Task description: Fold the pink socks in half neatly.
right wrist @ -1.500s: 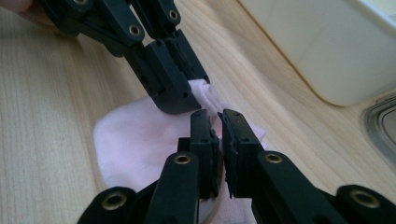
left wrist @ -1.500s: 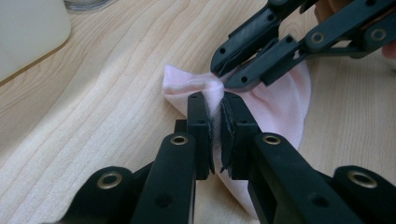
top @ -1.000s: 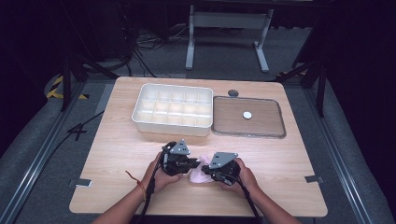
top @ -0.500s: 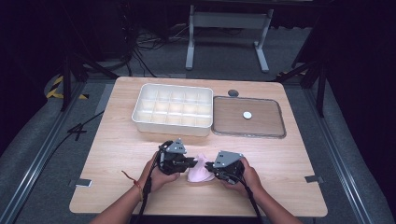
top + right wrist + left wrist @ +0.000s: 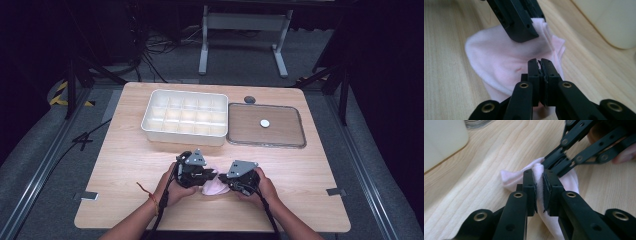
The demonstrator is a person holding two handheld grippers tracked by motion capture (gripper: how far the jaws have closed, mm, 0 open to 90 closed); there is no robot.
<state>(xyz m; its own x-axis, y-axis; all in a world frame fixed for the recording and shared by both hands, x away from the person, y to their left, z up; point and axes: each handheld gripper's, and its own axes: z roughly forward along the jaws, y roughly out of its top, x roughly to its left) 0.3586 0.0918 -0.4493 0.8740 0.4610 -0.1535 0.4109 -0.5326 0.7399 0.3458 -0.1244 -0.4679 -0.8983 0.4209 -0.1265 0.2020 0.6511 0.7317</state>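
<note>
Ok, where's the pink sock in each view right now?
High view: pink sock lies near the table's front edge, between the two grippers.
Left gripper view: centre, pinched in the jaws.
Right gripper view: centre-left, pinched at its near edge.
Shared landmark: white compartment tray.

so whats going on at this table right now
A person is working a pale pink sock at the near edge of the wooden table with two hand-held grippers. The left gripper is pinched on a fold of the sock, and the right gripper is clamped on its fabric from the other side. Farther back stand a white compartment tray, its cells looking empty, and a flat lid beside it.
</note>
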